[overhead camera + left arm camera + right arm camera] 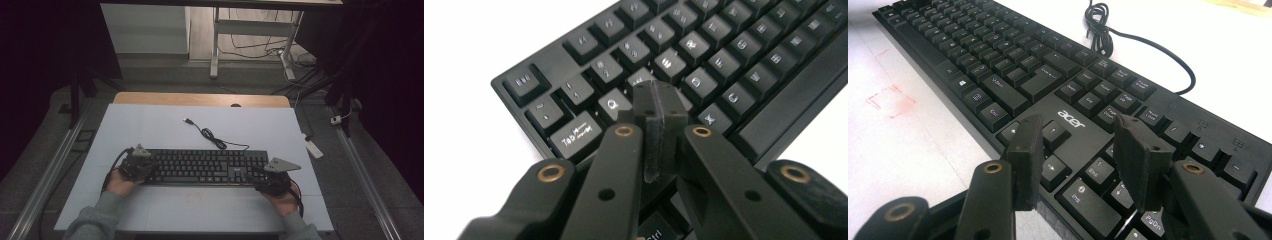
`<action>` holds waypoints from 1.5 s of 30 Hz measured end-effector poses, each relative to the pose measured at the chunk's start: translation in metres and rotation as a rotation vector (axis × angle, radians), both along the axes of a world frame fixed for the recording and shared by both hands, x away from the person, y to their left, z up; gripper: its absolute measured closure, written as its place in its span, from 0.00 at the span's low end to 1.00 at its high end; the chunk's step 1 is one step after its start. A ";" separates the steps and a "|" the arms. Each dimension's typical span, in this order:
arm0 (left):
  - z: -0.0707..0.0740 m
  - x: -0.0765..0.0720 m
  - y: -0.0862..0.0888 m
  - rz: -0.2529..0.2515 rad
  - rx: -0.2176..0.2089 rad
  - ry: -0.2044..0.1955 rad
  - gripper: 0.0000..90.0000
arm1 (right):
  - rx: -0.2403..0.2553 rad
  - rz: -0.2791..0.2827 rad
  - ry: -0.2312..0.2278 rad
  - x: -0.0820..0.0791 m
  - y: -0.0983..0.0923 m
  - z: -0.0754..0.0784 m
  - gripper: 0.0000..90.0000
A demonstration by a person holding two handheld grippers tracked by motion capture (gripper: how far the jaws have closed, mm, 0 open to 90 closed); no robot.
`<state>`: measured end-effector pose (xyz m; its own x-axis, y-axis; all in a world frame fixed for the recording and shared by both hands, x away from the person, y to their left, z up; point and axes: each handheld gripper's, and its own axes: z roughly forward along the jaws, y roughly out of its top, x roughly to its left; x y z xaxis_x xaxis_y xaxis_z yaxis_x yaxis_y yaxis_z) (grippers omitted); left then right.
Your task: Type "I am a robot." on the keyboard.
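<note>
A black Acer keyboard lies across the middle of the white table. Its cable curls away toward the far side and ends in a loose USB plug. My left gripper is at the keyboard's left end. In the left gripper view the keyboard runs up to the right, and this gripper is shut with nothing between its pads, its tips low over the keys just right of Q. My right gripper is open above the arrow keys and number pad of the keyboard, holding nothing.
A faint red square mark sits on the table in front of the keyboard, and it is also at the left of the right gripper view. A wooden strip runs along the table's far edge. A white power strip lies off the right edge.
</note>
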<state>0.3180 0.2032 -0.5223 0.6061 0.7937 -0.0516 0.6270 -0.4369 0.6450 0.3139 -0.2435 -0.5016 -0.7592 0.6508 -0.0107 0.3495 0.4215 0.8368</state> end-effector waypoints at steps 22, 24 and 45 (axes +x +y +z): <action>0.025 -0.008 0.015 0.018 -0.243 -0.084 0.47 | 0.016 -0.013 -0.013 -0.006 -0.014 0.002 0.61; 0.026 -0.008 0.015 0.017 -0.247 -0.087 0.45 | 0.020 -0.013 -0.011 -0.006 -0.015 0.001 0.61; 0.036 -0.014 0.008 -0.036 -0.263 -0.110 0.37 | 0.007 -0.016 -0.015 -0.005 -0.013 -0.001 0.60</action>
<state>0.3043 0.2107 -0.4864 0.6471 0.7396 -0.1851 0.5338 -0.2662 0.8026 0.3087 -0.2562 -0.5021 -0.7484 0.6631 -0.0169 0.3441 0.4098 0.8448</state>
